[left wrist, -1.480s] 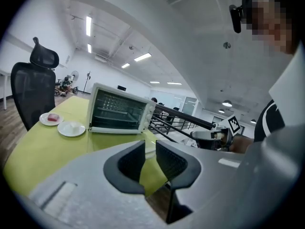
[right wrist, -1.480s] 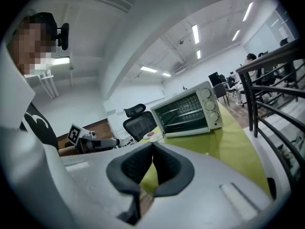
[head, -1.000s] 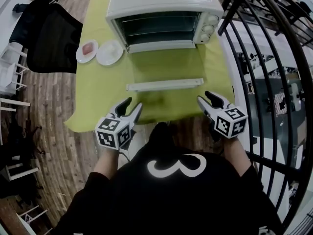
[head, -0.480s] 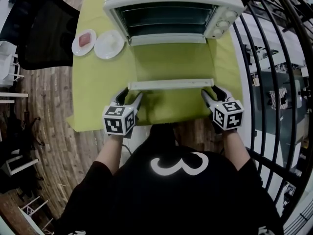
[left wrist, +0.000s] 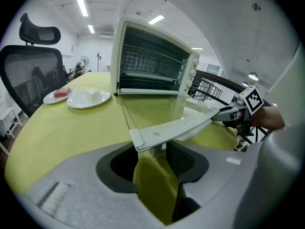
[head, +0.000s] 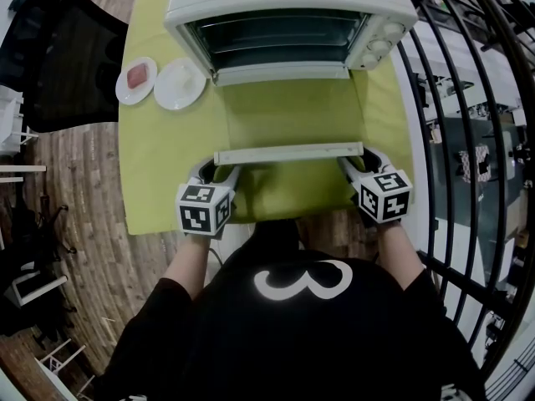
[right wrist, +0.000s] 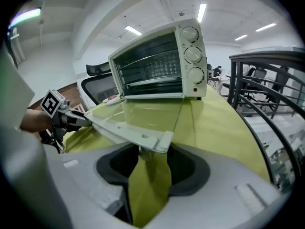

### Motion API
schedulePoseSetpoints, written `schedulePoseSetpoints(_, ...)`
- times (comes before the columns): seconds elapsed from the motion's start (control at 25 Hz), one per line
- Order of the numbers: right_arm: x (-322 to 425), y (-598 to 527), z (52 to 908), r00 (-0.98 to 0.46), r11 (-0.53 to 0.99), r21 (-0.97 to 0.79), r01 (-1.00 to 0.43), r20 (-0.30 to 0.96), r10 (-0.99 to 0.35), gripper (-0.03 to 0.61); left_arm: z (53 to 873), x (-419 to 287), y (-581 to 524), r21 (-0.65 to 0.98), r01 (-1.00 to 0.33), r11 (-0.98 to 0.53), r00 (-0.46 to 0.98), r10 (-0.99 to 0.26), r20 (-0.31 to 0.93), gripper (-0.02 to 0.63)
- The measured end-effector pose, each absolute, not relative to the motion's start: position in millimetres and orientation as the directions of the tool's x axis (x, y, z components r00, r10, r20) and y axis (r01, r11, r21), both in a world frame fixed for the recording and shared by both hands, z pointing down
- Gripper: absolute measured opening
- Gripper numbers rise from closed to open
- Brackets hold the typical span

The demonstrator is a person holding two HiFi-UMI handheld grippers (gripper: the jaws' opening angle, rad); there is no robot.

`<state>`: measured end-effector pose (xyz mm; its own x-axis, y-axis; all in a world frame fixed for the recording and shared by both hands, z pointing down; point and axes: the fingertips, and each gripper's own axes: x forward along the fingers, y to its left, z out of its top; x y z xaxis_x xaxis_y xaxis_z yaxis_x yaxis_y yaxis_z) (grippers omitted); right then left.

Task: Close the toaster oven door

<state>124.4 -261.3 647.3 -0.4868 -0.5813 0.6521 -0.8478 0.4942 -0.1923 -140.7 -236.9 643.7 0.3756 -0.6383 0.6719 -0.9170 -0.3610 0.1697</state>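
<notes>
The white toaster oven [head: 284,7] stands at the back of the table, its glass door [head: 288,111] folded down flat. The door's white handle bar [head: 288,153] runs across the front. My left gripper [head: 217,172] is at the bar's left end, my right gripper [head: 359,162] at its right end. Both have just been closing a little but stand open. In the left gripper view the bar's end [left wrist: 143,138] lies over the gap of the jaws; in the right gripper view the other end [right wrist: 159,141] does the same. I see no pad pressing on the bar.
Yellow-green cloth [head: 159,165] covers the table and hangs over its near edge. Two white plates [head: 136,80] [head: 179,83] sit left of the oven. A black chair [head: 58,57] stands at the left, a black metal railing [head: 456,98] close at the right.
Both grippers have come forward and down from the table's near edge to the two ends of the door's handle bar. The door stays flat.
</notes>
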Motion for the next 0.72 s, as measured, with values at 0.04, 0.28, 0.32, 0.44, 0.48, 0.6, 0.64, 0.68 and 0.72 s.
schedulePoseSetpoints(0.04, 123.5, -261.0, 647.0, -0.49, 0.499, -0.192, -0.845, 0.651, -0.579, 0.183, 643.2, -139.3, -236.6, 0.173, -0.914, -0.366, 0.382, -0.637, 0.669, 0.189)
schedulePoseSetpoints(0.28, 123.0, -258.9, 645.8, -0.507, 0.505, -0.21, -0.837, 0.644, -0.573, 0.16, 642.5, -136.9, -235.5, 0.204, -0.911, -0.358, 0.399, -0.64, 0.657, 0.166)
schedulePoseSetpoints(0.32, 123.1, -259.2, 645.7, -0.51, 0.505, -0.214, -0.836, 0.643, -0.571, 0.156, 642.4, -137.0, -236.1, 0.213, -0.912, -0.351, 0.4, -0.642, 0.654, 0.162)
schedulePoseSetpoints(0.44, 122.4, -259.6, 644.8, -0.517, 0.505, -0.224, -0.833, 0.639, -0.569, 0.146, 640.7, -138.2, -237.0, 0.231, -0.913, -0.337, 0.403, -0.65, 0.645, 0.152)
schedulePoseSetpoints(0.48, 122.1, -259.3, 643.7, -0.519, 0.505, -0.228, -0.833, 0.638, -0.569, 0.143, 639.3, -138.5, -237.0, 0.234, -0.912, -0.337, 0.405, -0.653, 0.641, 0.151)
schedulePoseSetpoints(0.6, 121.6, -255.8, 638.1, -0.532, 0.501, -0.248, -0.829, 0.627, -0.569, 0.135, 632.6, -138.5, -235.1, 0.247, -0.907, -0.343, 0.419, -0.664, 0.619, 0.142)
schedulePoseSetpoints(0.64, 121.4, -255.8, 635.1, -0.537, 0.503, -0.253, -0.827, 0.621, -0.571, 0.133, 629.5, -138.7, -235.4, 0.249, -0.905, -0.344, 0.422, -0.67, 0.611, 0.138)
schedulePoseSetpoints(0.68, 121.0, -256.6, 631.7, -0.543, 0.505, -0.257, -0.824, 0.614, -0.573, 0.131, 626.2, -138.9, -236.6, 0.25, -0.905, -0.344, 0.423, -0.675, 0.604, 0.135)
schedulePoseSetpoints(0.72, 120.6, -257.5, 628.3, -0.547, 0.507, -0.26, -0.822, 0.608, -0.575, 0.129, 623.0, -139.0, -237.8, 0.25, -0.905, -0.343, 0.423, -0.68, 0.599, 0.133)
